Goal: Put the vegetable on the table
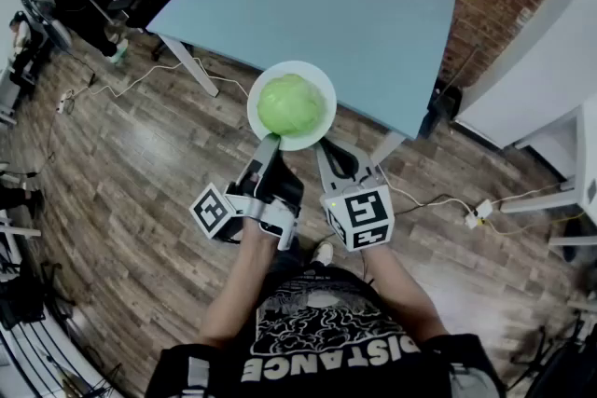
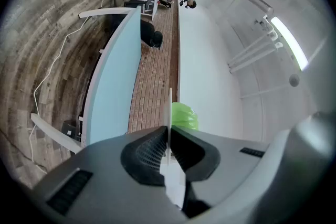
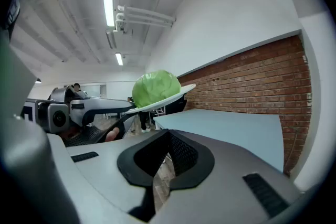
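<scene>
Cabbage (image 1: 291, 104), round and green, sits on a white plate (image 1: 264, 128) held in the air just off the near edge of the light blue table (image 1: 317, 5), as seen from the head view. The left gripper (image 1: 270, 144) pinches the plate's rim on the side away from the table. The right gripper (image 1: 325, 156) points at the table from just beside the plate.

In the left gripper view, the plate (image 2: 169, 107) runs edge-on between the left gripper's (image 2: 168, 140) jaws, which are clamped onto it. The cabbage (image 2: 185, 117) shows beyond them, beside the table (image 2: 113, 86).

In the right gripper view, the right gripper (image 3: 168, 136) has its jaws drawn together with nothing between them. The cabbage (image 3: 155, 89) rides the plate (image 3: 185, 90) off the table's (image 3: 231, 128) end.
</scene>
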